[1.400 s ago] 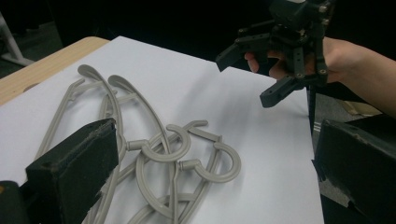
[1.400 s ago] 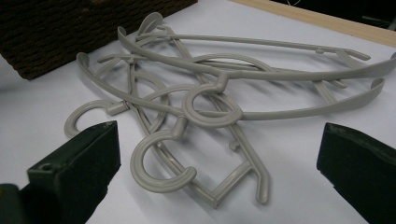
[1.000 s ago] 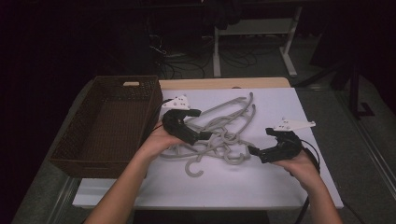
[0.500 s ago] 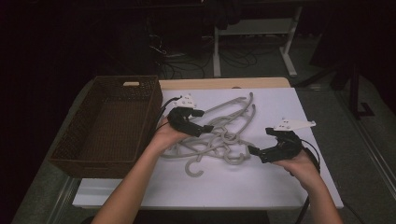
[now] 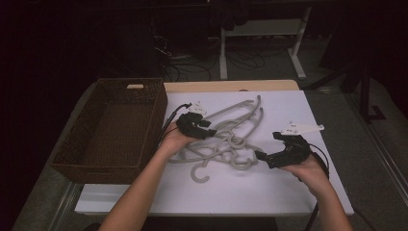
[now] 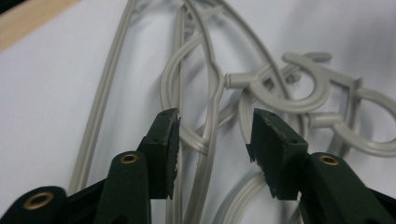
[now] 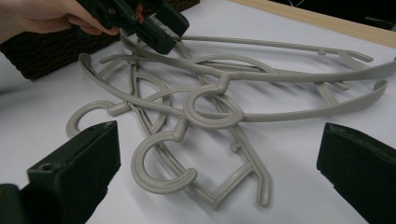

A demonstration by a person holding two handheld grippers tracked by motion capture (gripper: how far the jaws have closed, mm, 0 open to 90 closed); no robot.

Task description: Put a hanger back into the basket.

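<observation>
1. While you are leaning both forearms in from the 6 o'clock edge of the high view, the tangled pile of grey hangers (image 5: 226,139) is lying at the middle of the white table (image 5: 298,192), with the wicker basket (image 5: 110,130) sitting just beside it toward 9 o'clock.
2. You are holding the left gripper (image 5: 208,131) over the 9 o'clock side of the pile, and it is pointing toward 3 o'clock.
3. In the left gripper view its jaws are standing apart, with hanger bars (image 6: 205,93) running up between them toward 12 o'clock; whether they are touching the bars cannot be told.
4. You are holding the right gripper (image 5: 260,155) at the 4 o'clock side of the pile, aiming toward 9 o'clock.
5. In the right gripper view its jaws are gaping wide, clamping nothing, and a hook (image 7: 161,170) is lying between them on the table.
6. Beyond that hook, toward 11 o'clock, your left hand (image 7: 42,16) is showing.
</observation>
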